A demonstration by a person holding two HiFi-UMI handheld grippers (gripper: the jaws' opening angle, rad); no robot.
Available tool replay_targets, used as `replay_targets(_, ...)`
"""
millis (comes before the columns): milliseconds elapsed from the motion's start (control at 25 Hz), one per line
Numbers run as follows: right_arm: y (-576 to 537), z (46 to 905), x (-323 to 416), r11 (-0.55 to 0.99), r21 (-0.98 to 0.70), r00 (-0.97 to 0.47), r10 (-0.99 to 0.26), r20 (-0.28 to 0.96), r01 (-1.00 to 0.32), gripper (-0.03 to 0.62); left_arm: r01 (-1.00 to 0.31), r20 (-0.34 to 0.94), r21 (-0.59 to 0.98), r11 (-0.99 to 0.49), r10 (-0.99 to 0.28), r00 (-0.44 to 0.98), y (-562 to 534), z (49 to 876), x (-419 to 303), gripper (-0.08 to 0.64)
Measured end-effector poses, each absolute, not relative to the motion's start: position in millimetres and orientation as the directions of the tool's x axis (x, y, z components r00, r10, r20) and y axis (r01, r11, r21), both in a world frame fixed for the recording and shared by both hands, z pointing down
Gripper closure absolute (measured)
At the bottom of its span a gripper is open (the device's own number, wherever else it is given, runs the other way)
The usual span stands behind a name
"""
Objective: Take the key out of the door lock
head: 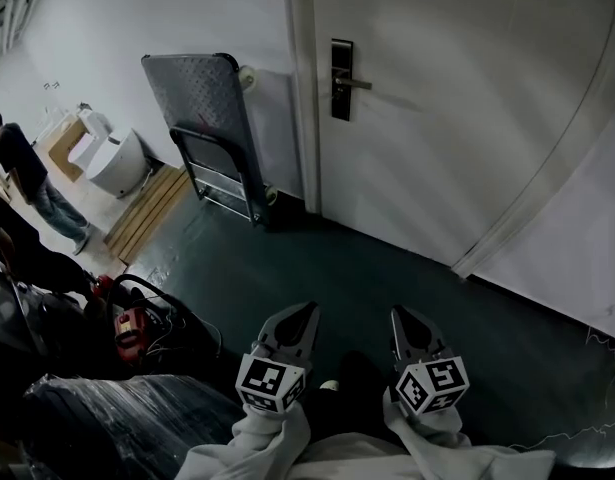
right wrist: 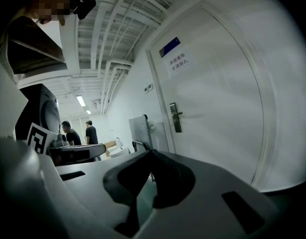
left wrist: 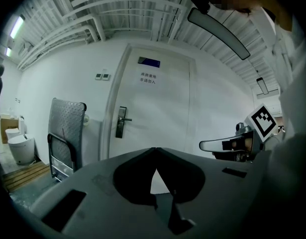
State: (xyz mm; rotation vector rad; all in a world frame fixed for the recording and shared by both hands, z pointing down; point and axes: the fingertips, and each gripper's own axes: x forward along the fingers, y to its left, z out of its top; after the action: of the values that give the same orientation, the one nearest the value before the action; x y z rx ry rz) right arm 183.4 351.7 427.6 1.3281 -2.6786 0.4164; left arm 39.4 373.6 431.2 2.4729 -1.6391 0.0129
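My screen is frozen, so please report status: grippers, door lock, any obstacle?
Left gripper and right gripper shut, empty. Door lock ahead, far from both; key too small to see. Folded cart beside door, off the path.

A white wall is filling the upper left, a folded platform trolley is leaning against it, and dark green floor is spreading across the centre.

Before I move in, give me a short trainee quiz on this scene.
1. True or false: the left tongs stand wide open.
2. What leans on the wall left of the door? A) folded cart B) ladder C) bicycle
3. Fill in: in the head view, the lock plate sits near the door's ___ edge.
Key: 1 false, shut and empty; 2 A; 3 left.
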Motion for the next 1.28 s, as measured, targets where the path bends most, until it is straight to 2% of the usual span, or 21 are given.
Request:
replay_targets(880, 195.4, 429.6, 148.9, 0.603, -0.193, -0.633, -0.732, 0.253, -0.774, 0.540, -0.923, 0.131, 0.165, -0.349, -0.919, 0.371, 223.0, 436.8, 7.9, 0.548)
replay_targets(1280, 118.8, 432.2, 158.5, 0.609, -0.203, -0.642, -0.715, 0.278, -0.767, 0.540, -0.924, 0.150, 0.183, -0.335, -0.920, 0.363, 143.4, 441.1, 17.6, 0.548)
